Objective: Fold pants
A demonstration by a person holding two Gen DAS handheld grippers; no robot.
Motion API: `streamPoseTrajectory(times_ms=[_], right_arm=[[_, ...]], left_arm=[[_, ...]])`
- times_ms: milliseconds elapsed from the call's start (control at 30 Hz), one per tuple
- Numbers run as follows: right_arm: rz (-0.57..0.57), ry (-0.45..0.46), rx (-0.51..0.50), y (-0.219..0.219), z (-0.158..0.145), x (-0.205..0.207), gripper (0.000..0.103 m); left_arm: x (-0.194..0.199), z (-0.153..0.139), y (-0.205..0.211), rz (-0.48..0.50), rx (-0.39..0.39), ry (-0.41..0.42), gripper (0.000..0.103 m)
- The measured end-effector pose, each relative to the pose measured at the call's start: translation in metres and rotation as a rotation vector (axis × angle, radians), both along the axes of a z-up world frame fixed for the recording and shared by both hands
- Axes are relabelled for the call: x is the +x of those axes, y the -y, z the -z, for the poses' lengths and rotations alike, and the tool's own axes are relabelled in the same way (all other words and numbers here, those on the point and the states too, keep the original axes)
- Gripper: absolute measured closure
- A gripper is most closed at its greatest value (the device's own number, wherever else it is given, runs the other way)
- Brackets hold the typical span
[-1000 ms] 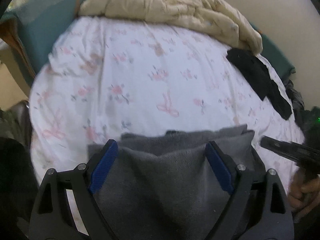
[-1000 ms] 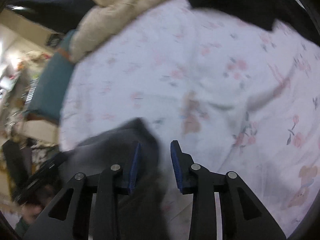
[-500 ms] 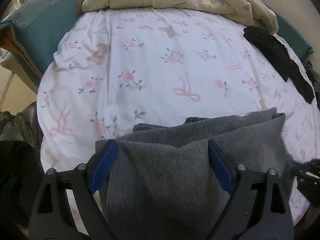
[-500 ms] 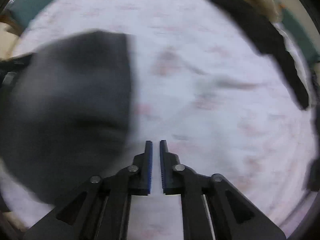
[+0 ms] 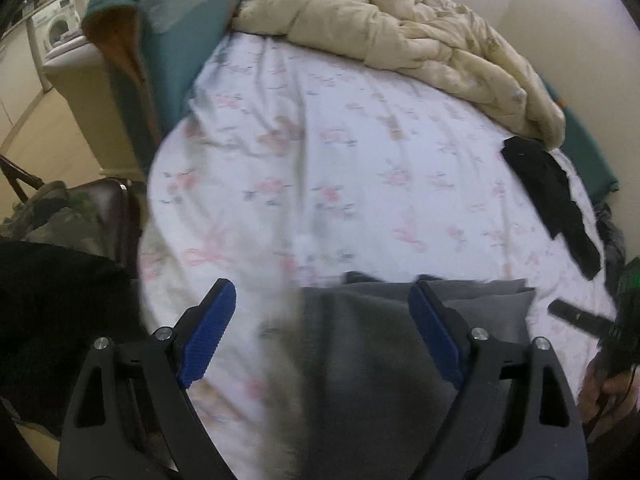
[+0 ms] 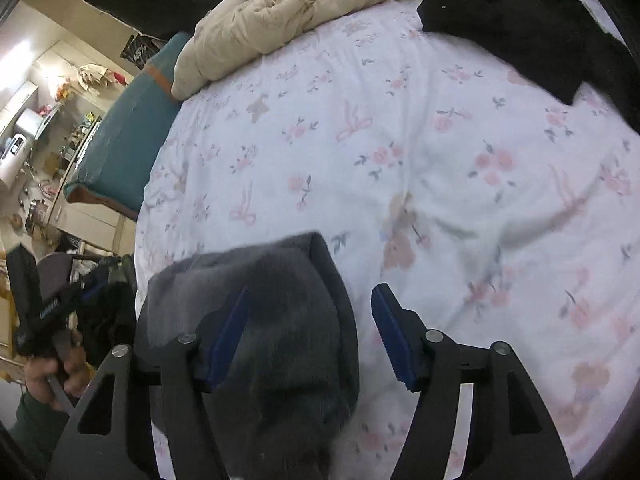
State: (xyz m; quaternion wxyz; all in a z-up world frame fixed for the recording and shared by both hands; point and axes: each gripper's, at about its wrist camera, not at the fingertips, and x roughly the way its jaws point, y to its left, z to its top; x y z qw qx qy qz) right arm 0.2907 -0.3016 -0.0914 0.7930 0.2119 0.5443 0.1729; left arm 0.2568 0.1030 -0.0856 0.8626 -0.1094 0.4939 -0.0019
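Grey pants (image 6: 272, 320) between parted fingers (image 6: 226, 332)

Home bedroom. Bed with white floral sheet (image 6: 400, 128), crumpled cream duvet (image 5: 400, 36) at the far end, teal mattress edge (image 6: 120, 160) exposed. Black garment (image 6: 520, 36) lies on the sheet. Beyond the bed: washing machine (image 5: 56, 32), cluttered household shelves (image 6: 52, 128).

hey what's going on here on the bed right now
A person with a handheld gripper in each hand is folding grey knit pants on a floral white bedsheet. The pants lie bunched at the near edge. The left gripper hangs over them with its jaws wide, gripping nothing. The right gripper has jaws opening, with the cloth loose between them. A black garment and cream quilt lie farther back.
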Motion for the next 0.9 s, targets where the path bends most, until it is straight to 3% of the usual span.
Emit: streamPoseTrajectory(times_ms=[100,300,367,400,467,500,600,900], right_arm=[[-0.024,0.025,-0.020,-0.013,0.012,0.007,0.040],[-0.093,0.083,-0.044,-0.037,0.016,0.011,0.041],[-0.113,0.099,-0.064,-0.043,0.016,0.013,0.048],[-0.126,0.106,-0.065,-0.047,0.016,0.013,0.053],[-0.162,0.116,-0.070,-0.054,0.016,0.011,0.070],[-0.175,0.118,-0.086,-0.057,0.016,0.011,0.084],[-0.201,0.153,-0.102,-0.060,0.008,0.007,0.092],[-0.230,0.261,-0.001,-0.063,-0.044,0.009,0.095]], left_arm=[[-0.005,0.012,-0.001,0.065,0.064,0.022,0.020],[-0.004,0.030,0.017,0.195,-0.029,-0.015,0.039],[0.000,0.033,0.027,0.223,-0.030,-0.010,0.043],[0.002,0.035,0.033,0.242,-0.027,-0.017,0.051],[0.005,0.041,0.043,0.275,-0.013,-0.051,0.080],[0.006,0.045,0.048,0.288,0.000,-0.076,0.103],[0.002,0.040,0.052,0.291,0.000,-0.076,0.103],[0.002,-0.026,0.016,0.145,-0.044,0.144,0.103]])
